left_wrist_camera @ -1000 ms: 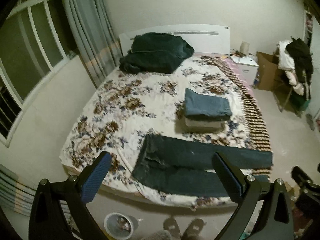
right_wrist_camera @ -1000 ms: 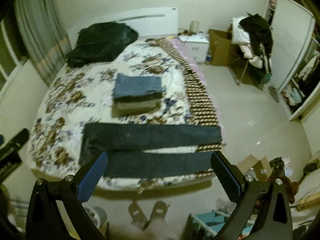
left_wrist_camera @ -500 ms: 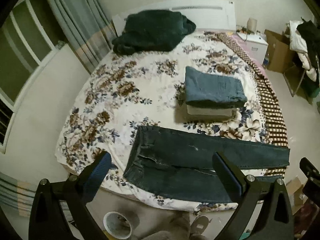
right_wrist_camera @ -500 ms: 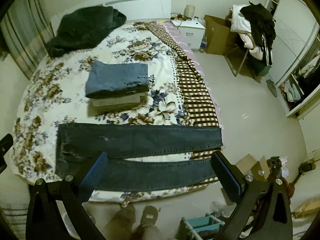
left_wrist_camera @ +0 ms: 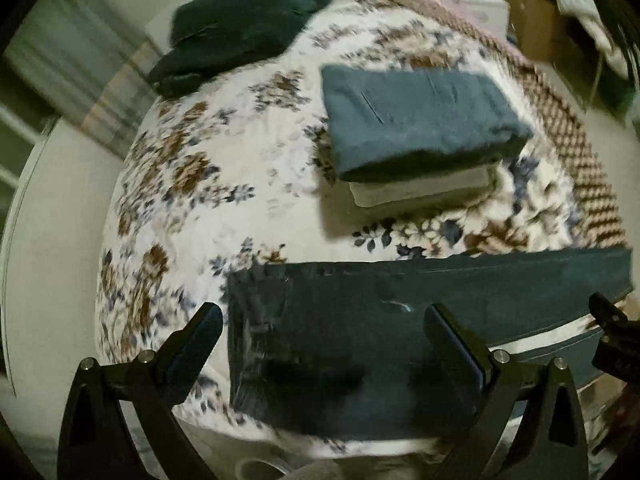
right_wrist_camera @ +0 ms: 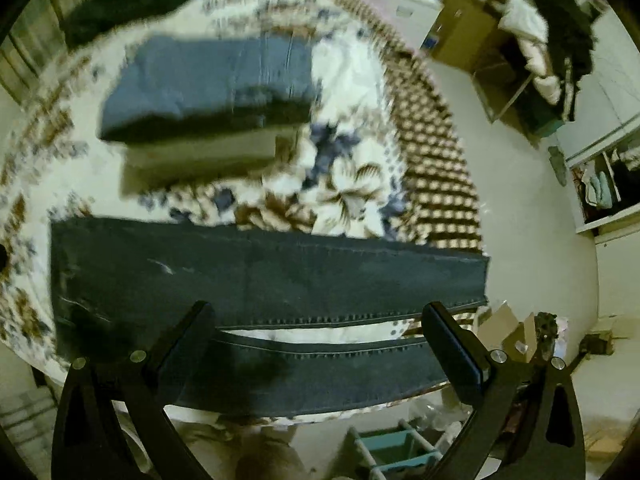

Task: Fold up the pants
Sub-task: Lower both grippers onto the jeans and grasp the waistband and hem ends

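Dark blue jeans (left_wrist_camera: 360,332) lie flat along the near edge of the floral bed (left_wrist_camera: 192,184), waistband to the left, both legs stretched to the right. In the right wrist view the two legs (right_wrist_camera: 280,276) lie side by side with a narrow gap between them. My left gripper (left_wrist_camera: 322,320) is open and empty, hovering over the waist end. My right gripper (right_wrist_camera: 318,318) is open and empty, above the legs' middle. The right gripper's tip shows in the left wrist view (left_wrist_camera: 612,336).
A stack of folded pants (left_wrist_camera: 420,128) sits mid-bed behind the jeans. A dark garment heap (left_wrist_camera: 240,20) lies by the headboard. A checkered blanket (right_wrist_camera: 436,176) runs along the bed's right edge. Cardboard boxes, a clothes-laden chair (right_wrist_camera: 552,52) and an open wardrobe stand to the right.
Both grippers have moved forward and down toward the jeans, which now fill much more of each view. Both stay open. The jeans have not moved.
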Available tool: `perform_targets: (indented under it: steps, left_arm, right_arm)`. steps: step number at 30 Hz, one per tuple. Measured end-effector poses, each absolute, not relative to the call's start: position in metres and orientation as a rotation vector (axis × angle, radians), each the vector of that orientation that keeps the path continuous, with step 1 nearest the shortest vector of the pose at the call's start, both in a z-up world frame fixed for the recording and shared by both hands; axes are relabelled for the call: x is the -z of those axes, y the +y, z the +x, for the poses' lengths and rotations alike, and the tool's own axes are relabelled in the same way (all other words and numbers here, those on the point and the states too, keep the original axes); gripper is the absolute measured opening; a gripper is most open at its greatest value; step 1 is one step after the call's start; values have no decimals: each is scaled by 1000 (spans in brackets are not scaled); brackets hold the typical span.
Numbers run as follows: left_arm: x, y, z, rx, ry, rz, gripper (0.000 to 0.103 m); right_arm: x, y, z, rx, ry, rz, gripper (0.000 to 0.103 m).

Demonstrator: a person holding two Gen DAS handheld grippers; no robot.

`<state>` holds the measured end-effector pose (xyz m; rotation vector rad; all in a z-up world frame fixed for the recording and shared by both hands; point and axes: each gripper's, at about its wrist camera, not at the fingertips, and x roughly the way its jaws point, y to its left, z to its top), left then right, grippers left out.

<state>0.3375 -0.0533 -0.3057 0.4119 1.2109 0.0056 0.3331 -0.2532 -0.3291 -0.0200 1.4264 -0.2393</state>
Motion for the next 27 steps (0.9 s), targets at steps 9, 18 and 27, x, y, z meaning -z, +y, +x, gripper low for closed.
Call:
perform_targets:
  steps: [9, 18, 27]
  left_arm:
    - [435, -71, 391, 55, 1308, 504, 103]
    - [523, -94, 412, 103, 1397, 560, 103]
    - [563, -110, 421, 261, 1461, 632, 103]
  right_arm:
    - [480, -260, 385, 210, 1561, -102, 103]
    - [567, -267, 405, 117, 1663, -181, 103]
    - [588, -271, 416, -63, 1760, -189, 103]
